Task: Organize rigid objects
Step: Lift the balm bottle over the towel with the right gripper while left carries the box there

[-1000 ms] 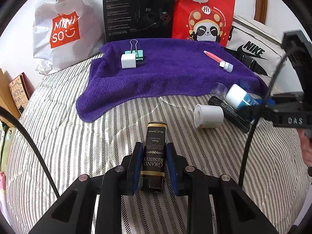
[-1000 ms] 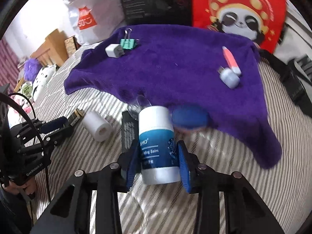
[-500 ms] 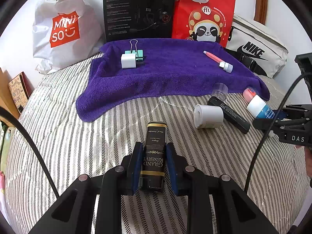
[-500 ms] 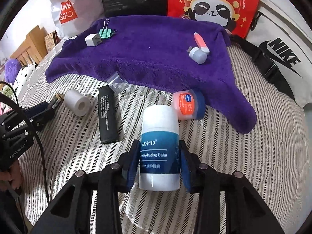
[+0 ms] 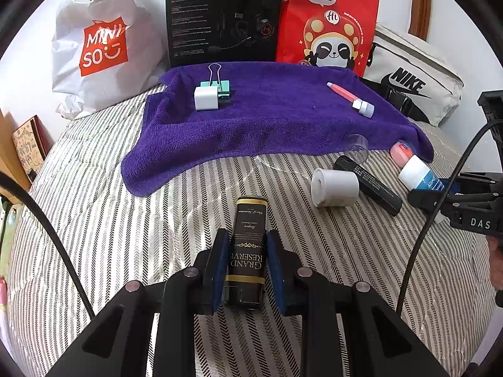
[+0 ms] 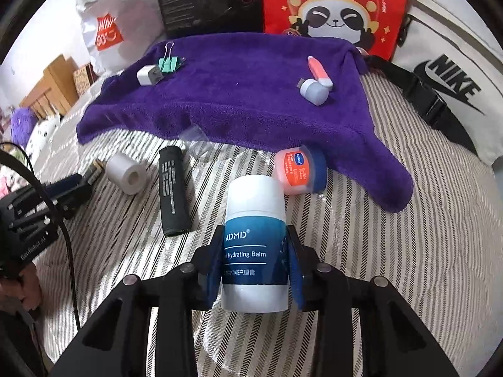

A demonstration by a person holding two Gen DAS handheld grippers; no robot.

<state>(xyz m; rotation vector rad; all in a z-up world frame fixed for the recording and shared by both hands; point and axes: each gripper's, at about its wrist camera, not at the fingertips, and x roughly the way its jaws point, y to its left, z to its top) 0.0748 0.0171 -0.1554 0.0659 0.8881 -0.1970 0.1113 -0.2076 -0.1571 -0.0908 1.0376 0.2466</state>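
My left gripper (image 5: 246, 242) is shut on a black "Grand Reserve" box (image 5: 251, 216) that rests on the striped bedcover. My right gripper (image 6: 255, 235) has a white and blue hydrating balm stick (image 6: 254, 201) between its pads. Its jaws are closing on the stick, and the pads press its sides. The stick's cap points at a pink jar with a blue lid (image 6: 297, 171) lying by the purple towel (image 6: 239, 94). From the left wrist view, the right gripper (image 5: 421, 194) with the balm stick (image 5: 416, 172) sits at the right edge.
On the towel lie a white charger (image 5: 206, 98), a green binder clip (image 5: 220, 86), a pink tube (image 5: 341, 92) and a lilac cap (image 5: 364, 108). A white roll (image 5: 334, 187), a black cylinder (image 5: 367, 185) and a clear cap (image 5: 355, 144) lie between the grippers. Bags and boxes line the back.
The right gripper has drawn the balm stick back from the towel's edge toward the near side, uncovering the pink jar. The left gripper and its box have not moved.
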